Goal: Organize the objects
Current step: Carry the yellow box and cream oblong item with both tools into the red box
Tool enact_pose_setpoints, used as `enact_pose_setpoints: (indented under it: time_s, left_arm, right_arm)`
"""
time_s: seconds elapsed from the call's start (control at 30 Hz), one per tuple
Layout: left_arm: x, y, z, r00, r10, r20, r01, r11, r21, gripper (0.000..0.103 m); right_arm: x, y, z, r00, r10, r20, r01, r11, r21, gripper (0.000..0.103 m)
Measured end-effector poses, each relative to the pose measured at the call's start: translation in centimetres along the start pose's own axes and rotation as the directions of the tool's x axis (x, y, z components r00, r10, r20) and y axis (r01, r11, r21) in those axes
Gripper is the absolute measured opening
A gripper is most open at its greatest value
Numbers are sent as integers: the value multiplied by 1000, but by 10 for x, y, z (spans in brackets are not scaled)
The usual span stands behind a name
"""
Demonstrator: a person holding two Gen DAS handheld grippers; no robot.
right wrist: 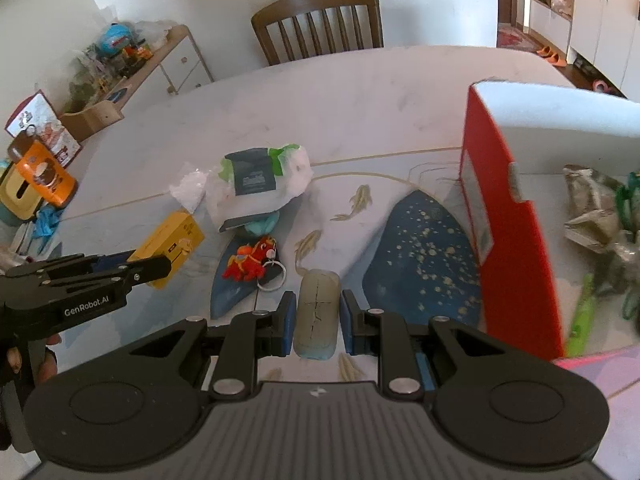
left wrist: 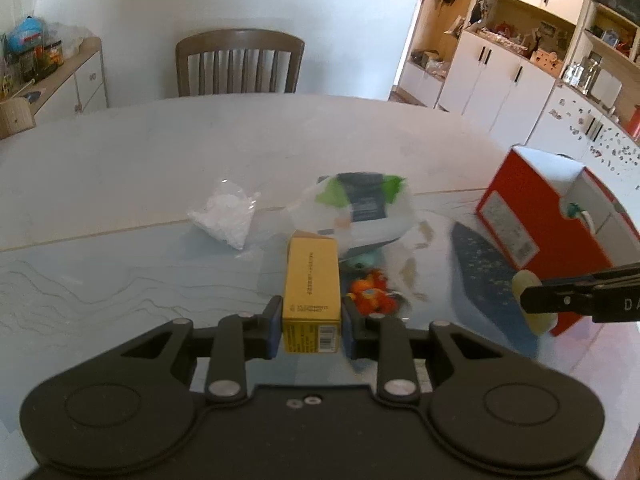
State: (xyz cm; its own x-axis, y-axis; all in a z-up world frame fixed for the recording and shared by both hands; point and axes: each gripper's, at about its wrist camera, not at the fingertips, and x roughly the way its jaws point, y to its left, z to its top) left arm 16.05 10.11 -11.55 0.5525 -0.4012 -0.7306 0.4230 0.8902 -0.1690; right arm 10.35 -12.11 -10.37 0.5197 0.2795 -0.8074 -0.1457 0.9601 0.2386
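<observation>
My left gripper (left wrist: 311, 322) is shut on a yellow carton (left wrist: 312, 292), held above the table; the same carton (right wrist: 172, 242) and left gripper show at the left of the right wrist view. My right gripper (right wrist: 318, 316) is shut on a pale grey-green oval pad (right wrist: 317, 316), which also appears as a pale disc (left wrist: 534, 304) beside the red box. That red open box (right wrist: 516, 224) stands at the right with crumpled wrappers and a green item inside. On the table lie a red plush keychain (right wrist: 252, 262), a white bag with a dark label (right wrist: 260, 184) and a small clear packet (left wrist: 226, 216).
A wooden chair (left wrist: 240, 64) stands at the table's far side. A sideboard (right wrist: 160, 64) crowded with items lines the left wall, and an orange box (right wrist: 40, 178) sits at the table's left edge. White cupboards (left wrist: 504, 76) fill the right. The tabletop carries a blue fish pattern (right wrist: 424, 252).
</observation>
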Motion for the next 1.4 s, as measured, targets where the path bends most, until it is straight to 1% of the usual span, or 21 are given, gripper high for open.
enact_pose_setpoints:
  time_s: [0.2,0.3,0.6,0.77,1.0,1.2,1.27,1.4]
  left_arm:
    - [-23,-27,4,999,-37,33,37,999,-3,27]
    - [-31,-45,11,996,-69,50,69,998,1,27]
    - [-39,-105,31,987,-141,81,138,989,50,27]
    - [-32,-142,41,982,-167,87,160,983,87,27]
    - [-22,-191,51,976,-203,84,190,972,137,27]
    - [-1,-234,56,976,-212,55,199,964,175,27]
    - [9,-246,57,976,-214,37,204,963,174,27]
    - [30,-272,60,980,-198,5,193,963,190,27]
  right_arm:
    - [-33,-15,-1,999,3,39,-3,1000,14,22]
    - [-48,-27,-1,998,1,61,-2,1000,19,22]
    - [-79,-71,1,994,-25,109,20,999,50,22]
    - [-94,-102,2,989,-51,139,42,997,70,22]
    - [-107,-152,1,984,-90,154,74,991,108,22]
    - [-113,-197,2,980,-121,157,99,985,139,22]
    - [-113,-209,1,979,-132,155,110,984,141,22]
    - [-108,-235,2,976,-157,147,137,980,143,22]
